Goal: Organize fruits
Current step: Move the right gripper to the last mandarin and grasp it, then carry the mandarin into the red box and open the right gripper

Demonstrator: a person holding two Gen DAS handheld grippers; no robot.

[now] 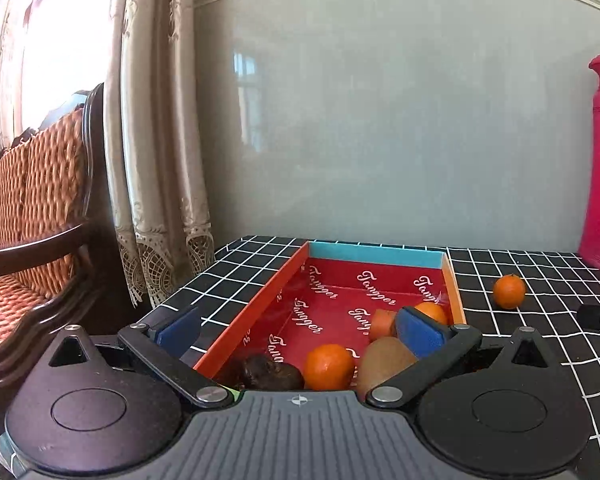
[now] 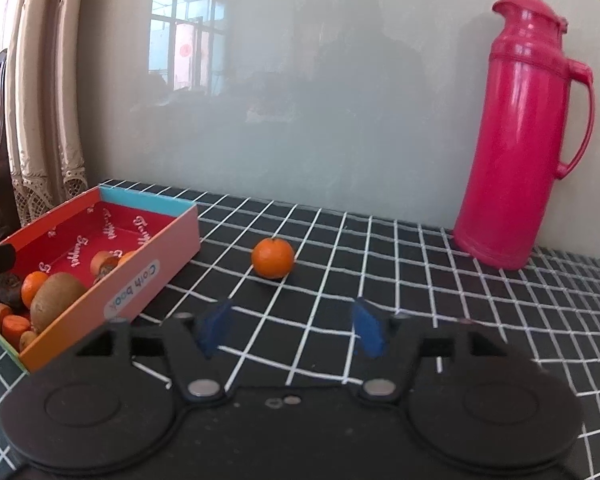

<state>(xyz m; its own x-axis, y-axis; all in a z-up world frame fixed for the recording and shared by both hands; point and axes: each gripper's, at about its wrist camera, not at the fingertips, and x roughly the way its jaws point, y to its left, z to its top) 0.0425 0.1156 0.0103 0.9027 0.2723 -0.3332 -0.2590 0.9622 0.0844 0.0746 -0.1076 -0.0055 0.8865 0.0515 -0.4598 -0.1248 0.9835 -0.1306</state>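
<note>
A red cardboard box (image 1: 380, 254) with an orange rim lies on the checked tablecloth and holds several fruits: a tangerine (image 1: 329, 366), a kiwi (image 1: 382, 362), a dark fruit (image 1: 274, 372) and orange pieces. My left gripper (image 1: 300, 332) is open and empty, straddling the box's near left corner. A loose tangerine (image 2: 273, 258) lies on the cloth right of the box (image 2: 152, 264); it also shows in the left wrist view (image 1: 509, 291). My right gripper (image 2: 290, 330) is open and empty, just short of that tangerine.
A tall red thermos jug (image 2: 516, 140) stands at the back right by the grey wall. A wooden chair with a woven cushion (image 1: 32, 216) and curtains (image 1: 156, 140) are left of the table. The black checked tablecloth (image 2: 380, 280) covers the table.
</note>
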